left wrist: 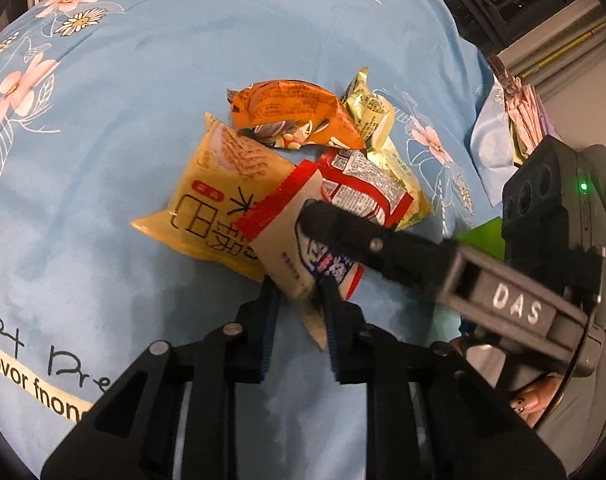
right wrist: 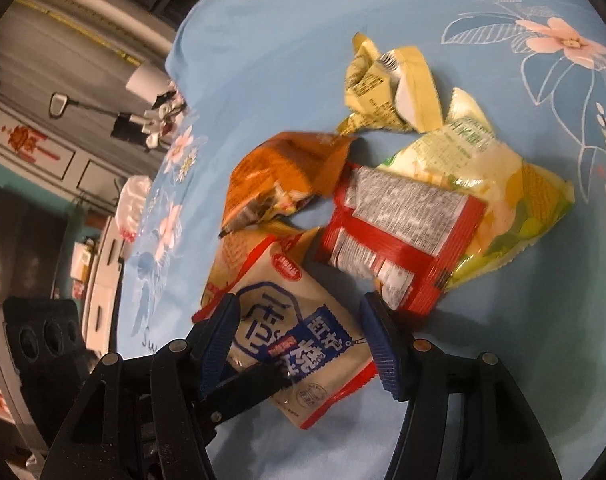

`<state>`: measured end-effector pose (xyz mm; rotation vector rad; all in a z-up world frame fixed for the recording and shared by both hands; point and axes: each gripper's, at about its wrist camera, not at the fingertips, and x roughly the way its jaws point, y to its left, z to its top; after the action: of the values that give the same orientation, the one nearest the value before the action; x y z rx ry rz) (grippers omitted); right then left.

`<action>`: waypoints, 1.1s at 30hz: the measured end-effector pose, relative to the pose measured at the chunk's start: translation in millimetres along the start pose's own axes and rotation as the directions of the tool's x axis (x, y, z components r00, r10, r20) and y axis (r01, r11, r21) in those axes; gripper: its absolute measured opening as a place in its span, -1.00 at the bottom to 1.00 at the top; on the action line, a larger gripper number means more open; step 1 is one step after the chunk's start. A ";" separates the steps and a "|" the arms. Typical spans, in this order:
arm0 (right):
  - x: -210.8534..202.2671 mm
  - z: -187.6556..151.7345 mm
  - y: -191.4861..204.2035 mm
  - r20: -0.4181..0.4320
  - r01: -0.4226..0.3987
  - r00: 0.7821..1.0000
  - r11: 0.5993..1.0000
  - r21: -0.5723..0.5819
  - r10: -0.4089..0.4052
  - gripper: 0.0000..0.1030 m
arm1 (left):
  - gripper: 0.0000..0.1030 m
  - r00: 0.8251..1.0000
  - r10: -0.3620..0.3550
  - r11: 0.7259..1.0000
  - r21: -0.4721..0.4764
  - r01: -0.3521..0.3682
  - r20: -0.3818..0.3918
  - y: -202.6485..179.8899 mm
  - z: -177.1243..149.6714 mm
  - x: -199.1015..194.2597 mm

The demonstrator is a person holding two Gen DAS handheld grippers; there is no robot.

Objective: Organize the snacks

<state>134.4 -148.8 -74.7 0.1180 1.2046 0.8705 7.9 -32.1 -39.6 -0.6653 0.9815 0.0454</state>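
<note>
Snacks lie heaped on your blue floral bedsheet (left wrist: 123,140), unsorted. Your left gripper (left wrist: 299,292) pinches the cream red-edged packet's (left wrist: 291,240) corner; your right gripper (right wrist: 299,344) straddles it, spread. Orange packet (left wrist: 291,114), red packet (right wrist: 403,232) and yellow bags remain.

Beige snack packet (left wrist: 287,248) partly covered by right gripper (left wrist: 323,216) finger, yellow packet (left wrist: 207,200) partly beneath it, red packet (right wrist: 399,240) print blurred, green-yellow bag (right wrist: 503,200) partly overlapped.
</note>
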 end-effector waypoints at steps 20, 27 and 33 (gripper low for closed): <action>-35.8 -14.4 18.3 0.046 0.075 0.996 0.996 -0.041 -0.073 0.06 | -0.63 0.998 0.023 0.993 0.116 -0.030 0.057 -24.4 1.8 -13.0; -62.0 -17.9 22.0 0.114 0.091 0.990 0.995 -0.037 -0.086 0.05 | -0.63 0.997 -0.008 0.986 0.169 -0.006 0.083 -47.1 0.2 -19.8; -81.9 -21.3 23.6 0.168 0.101 0.981 0.994 -0.031 -0.094 0.05 | -0.63 0.994 -0.033 0.978 0.211 0.011 0.102 -65.9 0.0 -24.2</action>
<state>97.0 -192.8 -8.5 0.0967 1.0279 0.7828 15.5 -78.9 12.2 -0.4745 0.8632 -0.0420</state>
